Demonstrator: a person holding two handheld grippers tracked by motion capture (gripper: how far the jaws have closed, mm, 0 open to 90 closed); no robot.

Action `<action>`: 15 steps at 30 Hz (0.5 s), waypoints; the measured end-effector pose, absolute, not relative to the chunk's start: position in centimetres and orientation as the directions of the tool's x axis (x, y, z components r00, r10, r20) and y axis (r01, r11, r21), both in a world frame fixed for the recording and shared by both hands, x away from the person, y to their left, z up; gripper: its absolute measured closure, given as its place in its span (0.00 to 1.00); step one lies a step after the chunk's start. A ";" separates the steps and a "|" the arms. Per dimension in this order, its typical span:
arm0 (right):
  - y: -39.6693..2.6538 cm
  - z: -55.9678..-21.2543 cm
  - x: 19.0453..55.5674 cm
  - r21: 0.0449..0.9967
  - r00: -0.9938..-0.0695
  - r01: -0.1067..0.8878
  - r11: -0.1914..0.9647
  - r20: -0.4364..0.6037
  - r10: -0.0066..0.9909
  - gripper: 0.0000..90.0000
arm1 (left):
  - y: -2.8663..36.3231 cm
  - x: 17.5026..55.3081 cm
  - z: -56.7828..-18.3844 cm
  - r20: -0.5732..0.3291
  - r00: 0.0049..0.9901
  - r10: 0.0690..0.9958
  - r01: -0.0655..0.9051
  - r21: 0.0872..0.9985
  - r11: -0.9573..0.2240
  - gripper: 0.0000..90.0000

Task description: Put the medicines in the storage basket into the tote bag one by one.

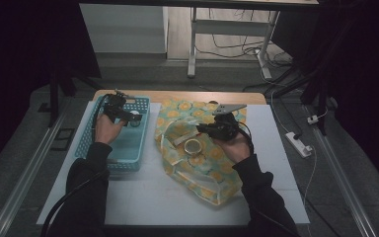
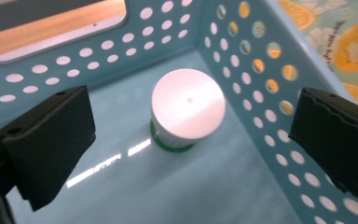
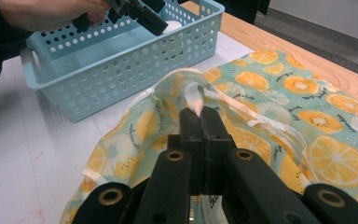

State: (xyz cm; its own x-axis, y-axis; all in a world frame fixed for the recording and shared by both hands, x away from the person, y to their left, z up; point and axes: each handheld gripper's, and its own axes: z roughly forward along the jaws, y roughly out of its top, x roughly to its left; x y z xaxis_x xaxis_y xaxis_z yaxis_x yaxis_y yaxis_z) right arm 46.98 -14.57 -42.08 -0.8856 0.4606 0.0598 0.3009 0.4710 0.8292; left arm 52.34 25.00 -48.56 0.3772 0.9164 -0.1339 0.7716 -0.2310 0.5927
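From above, the left gripper [image 1: 120, 109] sits inside the far end of the blue basket [image 1: 140, 143], and the right gripper [image 1: 212, 129] rests over the fruit-print bag [image 1: 202, 173] on the white table [image 1: 177, 197]. A roll of tape [image 1: 193, 146] lies on the bag, just beside the right hand [image 1: 234, 148].

The left gripper view adds what the high view blurs: a white-lidded jar [image 2: 188, 111] with a green band stands upright on the basket floor, near the corner. The jaws are wide apart, one each side of the jar, touching nothing.

The right gripper view shows its jaws together, clamped on the bag's clear plastic strap [image 3: 196, 100], with the basket wall [image 3: 135, 70] beyond
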 end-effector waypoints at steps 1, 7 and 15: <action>-14.6 -42.1 47.0 0.829 -0.886 0.300 0.472 0.059 0.459 1.00 | 24.9 52.6 -48.7 -0.132 0.375 0.918 0.778 0.584 -0.234 0.00; -14.6 -41.9 46.9 0.831 -0.888 0.296 0.472 0.057 0.457 1.00 | 24.8 53.3 -49.4 -0.144 0.373 0.917 0.796 0.558 -0.236 0.01; -14.6 -41.9 46.9 0.833 -0.889 0.294 0.470 0.057 0.454 1.00 | 24.3 53.4 -49.6 -0.103 0.380 0.919 0.795 0.543 -0.268 0.31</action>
